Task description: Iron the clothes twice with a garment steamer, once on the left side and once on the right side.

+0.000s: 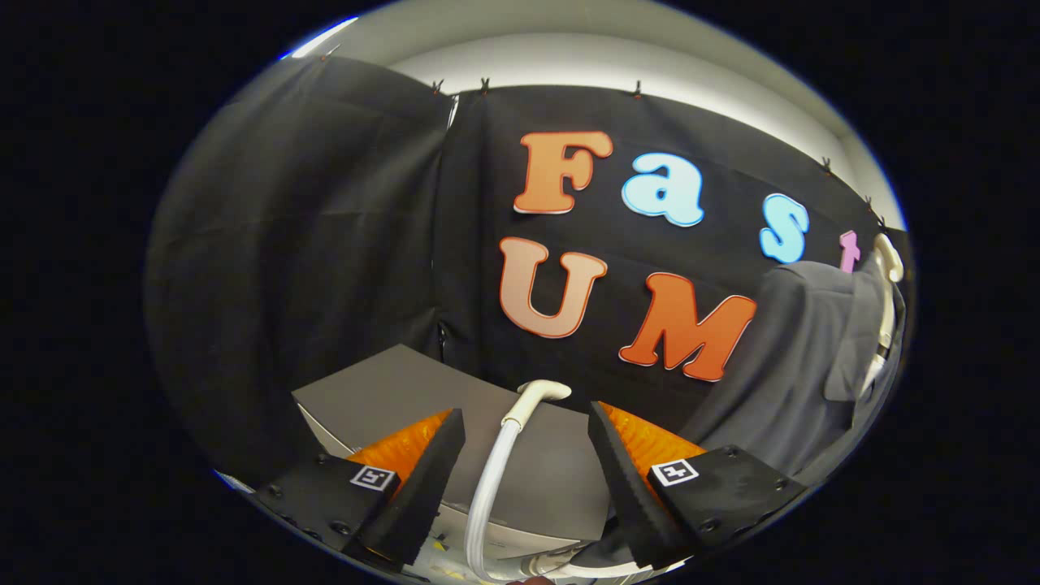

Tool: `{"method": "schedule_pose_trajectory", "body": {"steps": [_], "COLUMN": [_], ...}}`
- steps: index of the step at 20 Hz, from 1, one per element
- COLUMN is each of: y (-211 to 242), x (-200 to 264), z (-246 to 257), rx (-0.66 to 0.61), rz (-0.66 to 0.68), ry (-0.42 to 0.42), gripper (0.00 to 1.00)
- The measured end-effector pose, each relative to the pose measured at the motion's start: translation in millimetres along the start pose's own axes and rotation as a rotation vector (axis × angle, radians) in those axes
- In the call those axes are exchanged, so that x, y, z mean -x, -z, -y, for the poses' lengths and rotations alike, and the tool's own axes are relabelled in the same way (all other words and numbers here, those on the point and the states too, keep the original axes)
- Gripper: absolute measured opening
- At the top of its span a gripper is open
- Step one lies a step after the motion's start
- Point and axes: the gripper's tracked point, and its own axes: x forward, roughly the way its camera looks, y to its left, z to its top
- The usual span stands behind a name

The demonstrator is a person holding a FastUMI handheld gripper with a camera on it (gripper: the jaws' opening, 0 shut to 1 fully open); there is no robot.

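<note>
The garment steamer's white head [543, 391] and its white hose [490, 487] lie on a grey-topped unit [390, 390], running forward between my fingers. My gripper [526, 411] is open, with one finger on each side of the hose and a gap on both sides. The steamer head sits level with the fingertips, slightly ahead of them. A dark grey garment [800, 366] hangs on a white hanger [887, 258], beyond and to the right of the right finger.
The black cloth wall stands close behind the grey unit and the garment. The unit's white front edge [520, 540] shows low between the fingers, with more white hose coiled below it.
</note>
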Motion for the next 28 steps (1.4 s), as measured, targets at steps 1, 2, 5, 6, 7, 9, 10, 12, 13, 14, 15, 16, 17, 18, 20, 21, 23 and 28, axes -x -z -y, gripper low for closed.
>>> {"method": "schedule_pose_trajectory", "body": {"steps": [1, 2, 5, 6, 7, 9, 10, 12, 13, 14, 15, 16, 17, 18, 20, 21, 23, 28], "y": [3, 10, 43, 55, 67, 77, 79, 95, 103, 111, 118, 123, 131, 136, 147, 143, 144, 148], "x": [-31, -59, -132, -152, -174, -211, -220, -238, -241, -247, -251, -255, -259, -259, -260, -263, -268, -262], "z": [-2, -5, -11, -10, -7, -2, 4, 9, 12, 18, 21, 22, 23, 23, 20, 18, 18, 23], "rx": [0.020, 0.025, 0.016, 0.009, 0.003, 0.009, 0.013, 0.011, 0.012, 0.005, -0.007, -0.022, -0.041, -0.057, -0.085, -0.099, -0.099, -0.126], "rz": [-0.049, -0.098, -0.252, -0.303, -0.343, -0.361, -0.377, -0.425, -0.455, -0.473, -0.489, -0.510, -0.529, -0.549, -0.580, -0.564, -0.549, -0.508], "ry": [0.003, 0.009, 0.022, 0.035, 0.040, 0.055, 0.075, 0.086, 0.095, 0.105, 0.104, 0.099, 0.096, 0.090, 0.076, 0.058, 0.042, 0.029], "gripper": [0.99, 0.99, 0.98, 0.99, 0.99, 0.98, 0.98, 0.98, 0.98, 0.98, 0.98, 0.98, 0.97, 0.97, 0.93, 0.86, 0.83, 0.54]}}
